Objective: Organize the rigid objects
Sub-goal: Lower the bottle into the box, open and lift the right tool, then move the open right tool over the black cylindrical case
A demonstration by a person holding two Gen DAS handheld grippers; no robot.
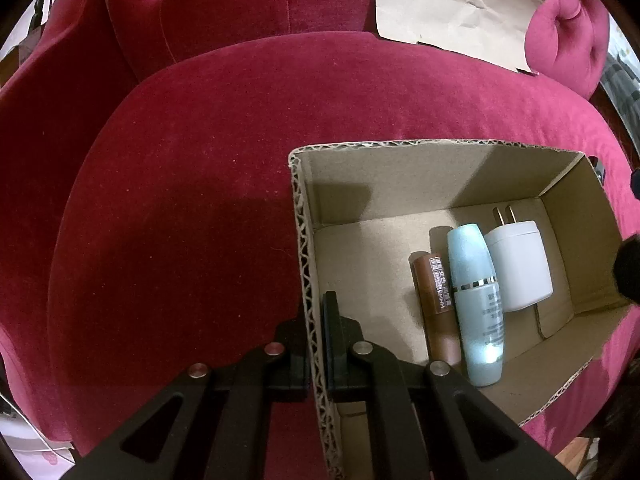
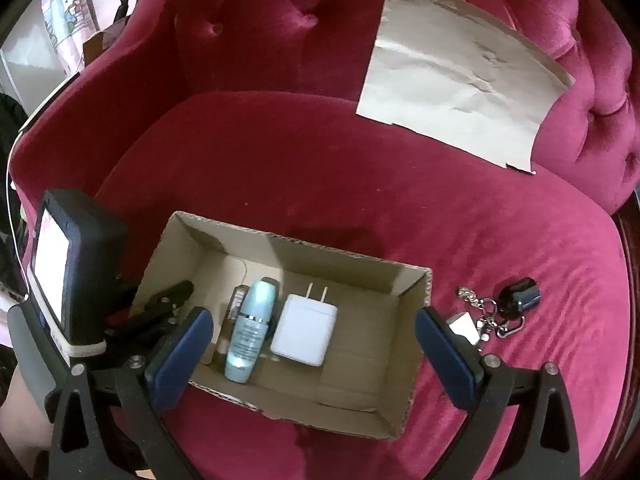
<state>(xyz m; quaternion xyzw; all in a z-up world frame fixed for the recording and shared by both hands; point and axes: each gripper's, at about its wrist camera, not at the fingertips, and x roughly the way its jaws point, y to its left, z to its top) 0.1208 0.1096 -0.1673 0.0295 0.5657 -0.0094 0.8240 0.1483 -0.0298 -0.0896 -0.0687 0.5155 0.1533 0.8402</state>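
Left gripper (image 1: 316, 344) apparently clamps box wall (image 1: 306, 280).

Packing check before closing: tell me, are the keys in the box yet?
No, the keys lie on the sofa beside the box.

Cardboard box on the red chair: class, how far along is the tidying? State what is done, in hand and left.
Done: a brown tube, a blue bottle and a white charger lie in the cardboard box. In hand: the left gripper clamps the box's side wall, and the right gripper hangs open above it, holding nothing. Left: the key ring on the chair seat beside the box.
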